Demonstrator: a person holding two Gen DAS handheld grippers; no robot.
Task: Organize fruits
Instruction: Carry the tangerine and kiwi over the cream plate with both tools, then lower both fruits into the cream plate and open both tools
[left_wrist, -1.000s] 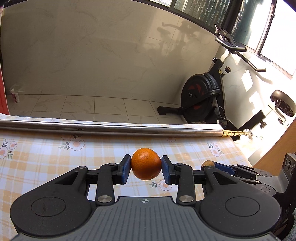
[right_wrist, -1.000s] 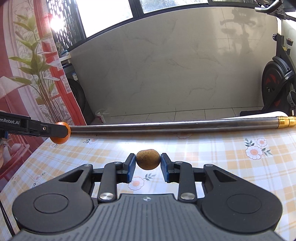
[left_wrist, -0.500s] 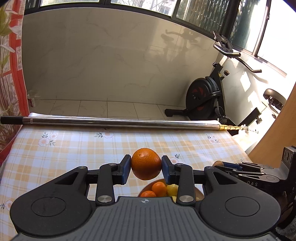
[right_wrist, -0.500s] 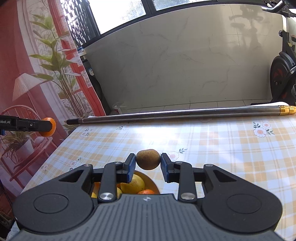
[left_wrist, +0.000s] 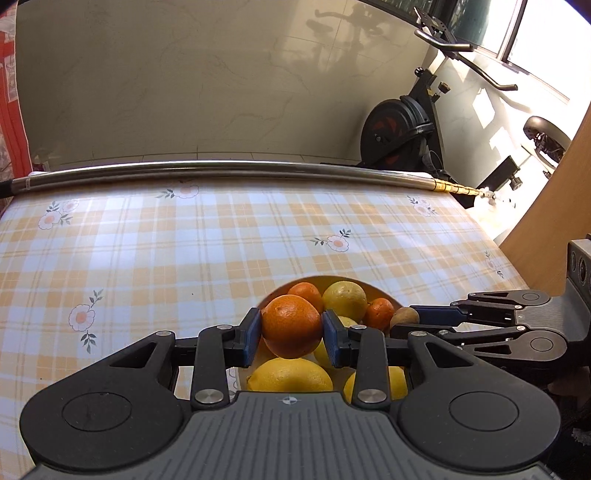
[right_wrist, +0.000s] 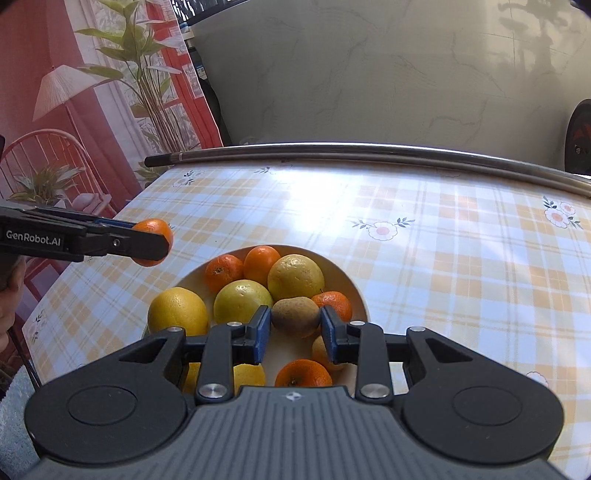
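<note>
Holding orange (left_wrist: 291, 326), left gripper (left_wrist: 291, 334) clamped, hangs above bowl (right_wrist: 347, 280) at 9 o'clock rim. Right gripper (right_wrist: 295, 326) clamps brown fruit (right_wrist: 295, 315) over bowl centre, nearer free gap; judged drop point directly below.

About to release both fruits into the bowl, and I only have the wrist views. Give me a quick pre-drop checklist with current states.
1. Left gripper grips the orange squarely between its pads: ok.
2. Right gripper grips the brown fruit: ok.
3. Brown fruit over the bowl: ok.
4. Orange over the bowl: ok in the left wrist view, but beyond the rim in the right wrist view; cannot tell.
5. Free room in the bowl: not ok, fruit piled, only a small bare patch.
6. Grippers apart from each other: ok.
</note>
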